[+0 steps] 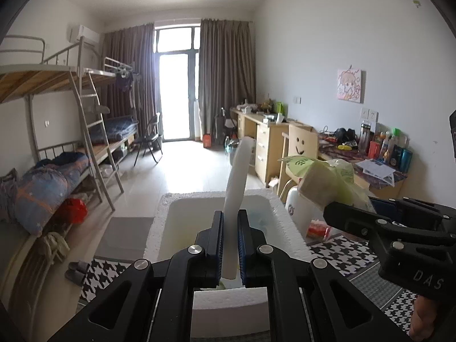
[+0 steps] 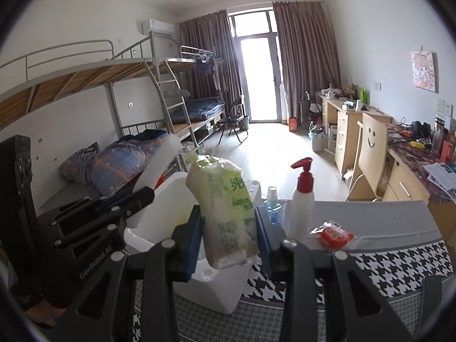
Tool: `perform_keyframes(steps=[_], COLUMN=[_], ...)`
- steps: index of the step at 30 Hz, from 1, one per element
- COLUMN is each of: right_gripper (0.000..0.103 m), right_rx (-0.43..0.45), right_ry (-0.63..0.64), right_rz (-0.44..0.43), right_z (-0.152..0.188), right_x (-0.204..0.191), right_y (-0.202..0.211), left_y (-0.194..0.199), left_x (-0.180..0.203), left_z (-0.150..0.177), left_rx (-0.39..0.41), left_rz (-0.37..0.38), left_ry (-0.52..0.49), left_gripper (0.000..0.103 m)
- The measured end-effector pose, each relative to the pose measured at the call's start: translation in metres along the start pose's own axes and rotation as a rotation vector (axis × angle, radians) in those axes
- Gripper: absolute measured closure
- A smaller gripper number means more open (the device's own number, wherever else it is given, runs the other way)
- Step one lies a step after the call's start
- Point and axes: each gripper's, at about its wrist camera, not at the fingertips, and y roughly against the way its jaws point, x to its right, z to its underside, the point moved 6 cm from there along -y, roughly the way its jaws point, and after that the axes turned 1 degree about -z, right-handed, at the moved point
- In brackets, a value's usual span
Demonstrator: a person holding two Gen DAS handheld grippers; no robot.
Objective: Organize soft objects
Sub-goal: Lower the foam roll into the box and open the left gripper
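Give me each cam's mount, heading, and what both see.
Left wrist: on the left gripper, facing the window; it holds a foam strip over the foam box; right gripper at right.
Right wrist: on the right gripper, same heading, gripping a tissue pack; left gripper at left.
Shared: box, strip, pack, smiley chair.

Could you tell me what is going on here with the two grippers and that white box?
A person is sorting soft items into a white foam box. The left gripper clamps a white foam strip standing upright over the box. The right gripper holds a green tissue pack above the box's edge. A pump bottle, a small blue bottle and a red packet wait on the table.
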Motion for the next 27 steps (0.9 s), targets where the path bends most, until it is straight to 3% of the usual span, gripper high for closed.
perform_keyframes(steps=[8,10,13,14,15,17,23,27], right_gripper=[0.063,0.063,0.063,0.063,0.063,0.063,0.063,0.063], right_rx=[-0.023,-0.025,-0.037,-0.042,-0.043,-0.046,-0.056,-0.070], right_ry=[0.019,0.028,0.014,0.015,0.015,0.015,0.022,0.025], right_rz=[0.009,0.013,0.009,0.011,0.013,0.011,0.001,-0.013], right_z=[-0.003,-0.002,0.000,0.001,0.001,0.001,-0.002,0.000], right_x=[-0.003,-0.006,-0.006,-0.005,-0.005,-0.005,-0.010,-0.013], right_y=[-0.016,-0.020,-0.024,-0.026,-0.026,-0.027,-0.035,-0.042], left_y=[-0.015,-0.020,-0.023,-0.022,-0.020,-0.017,-0.005,0.003], left_x=[-0.009,-0.012,-0.017,-0.019,-0.022,-0.026,-0.042,-0.052], left_z=[0.000,0.002,0.008,0.009,0.009,0.007,0.004,0.004], left_rx=[-0.034,-0.048,-0.072,-0.068,-0.060,-0.052,-0.019,-0.004], left_rz=[0.006,0.005,0.003,-0.005,-0.016,-0.030,-0.064,-0.096], left_ry=[0.016,0.023,0.019,0.018,0.021,0.025,0.056,0.076], left_gripper=[0.093,0.084,0.050,0.034,0.028,0.027,0.008,0.003])
